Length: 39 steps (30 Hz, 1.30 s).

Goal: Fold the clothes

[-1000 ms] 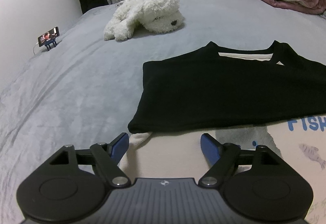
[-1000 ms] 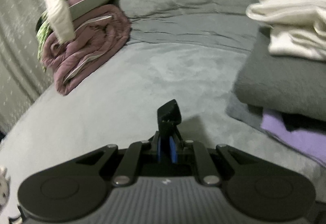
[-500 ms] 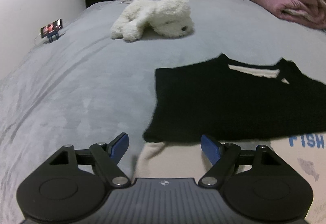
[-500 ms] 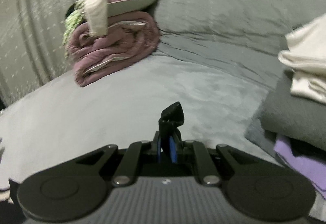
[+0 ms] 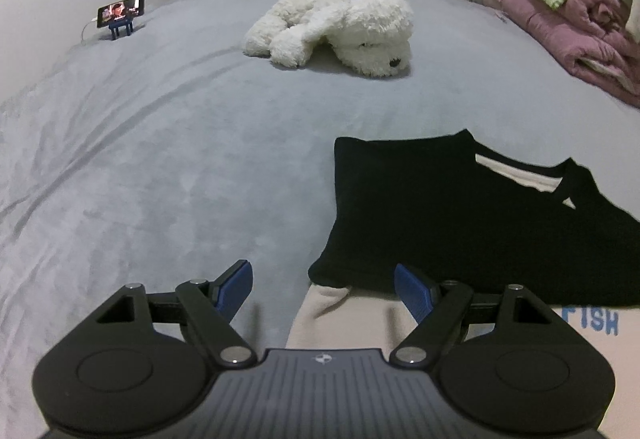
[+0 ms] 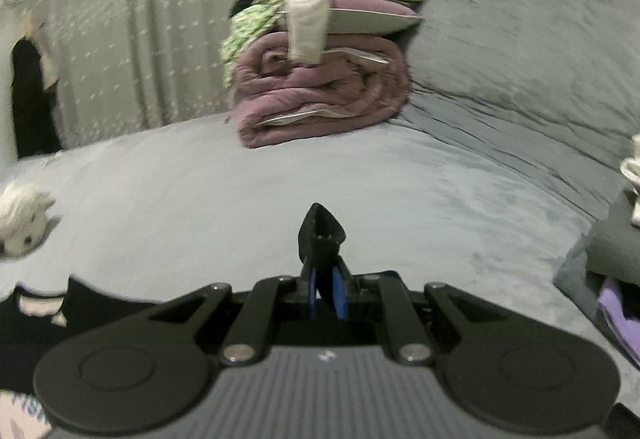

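Left wrist view: your left gripper (image 5: 323, 285) hangs spread wide over the shirt's (image 5: 460, 215) near corner on the bed (image 5: 160, 159).

Right wrist view: your right gripper (image 6: 323, 293) pinches a black fabric fold (image 6: 320, 229) — tug unevenly and the shirt skews.

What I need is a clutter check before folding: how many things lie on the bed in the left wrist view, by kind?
Plush toy: 1
Phone on a stand: 1
Shirt: 1
Bedding pile: 1
Total: 4
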### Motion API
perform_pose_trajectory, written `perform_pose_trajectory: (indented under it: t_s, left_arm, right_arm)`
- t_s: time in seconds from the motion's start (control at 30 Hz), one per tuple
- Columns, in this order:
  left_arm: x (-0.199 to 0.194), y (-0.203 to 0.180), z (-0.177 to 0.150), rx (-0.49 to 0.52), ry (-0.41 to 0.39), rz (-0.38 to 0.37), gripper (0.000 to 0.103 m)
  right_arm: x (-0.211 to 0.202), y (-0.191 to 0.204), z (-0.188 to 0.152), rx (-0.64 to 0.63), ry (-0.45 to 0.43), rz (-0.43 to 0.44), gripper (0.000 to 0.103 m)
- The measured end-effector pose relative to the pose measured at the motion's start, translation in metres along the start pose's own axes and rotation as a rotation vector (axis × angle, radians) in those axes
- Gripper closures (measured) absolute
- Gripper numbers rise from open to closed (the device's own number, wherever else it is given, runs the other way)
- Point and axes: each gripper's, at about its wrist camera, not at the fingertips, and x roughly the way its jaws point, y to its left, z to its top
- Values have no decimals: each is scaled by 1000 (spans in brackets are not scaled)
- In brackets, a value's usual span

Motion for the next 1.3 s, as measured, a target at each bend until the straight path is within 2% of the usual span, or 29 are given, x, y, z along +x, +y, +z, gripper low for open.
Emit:
perform_pose_trajectory:
  t_s: [0.27, 0.47, 0.77, 0.97, 1.2, 1.3]
  left_arm:
    - [-2, 18, 8, -86, 3, -36, 25]
    - [-3, 36, 14, -172, 7, -51, 25]
    - [-4, 68, 18, -332, 24, -89, 25]
    - [-6, 89, 19, -402, 21, -105, 25]
    - [-7, 110, 20, -493, 23, -90, 25]
    - [-7, 117, 20, -524, 22, -90, 25]
  right_arm:
    - [-13, 58, -19, -93, 29, 52, 94]
    - [-31, 122, -12, -126, 8, 126, 94]
    - [-40, 248, -19, -222, 5, 230, 93]
    - [-36, 331, -38, -296, 33, 305, 93]
    - [-33, 389, -52, -298, 61, 372, 93]
    - [-32, 403, -58, -276, 73, 428, 93]
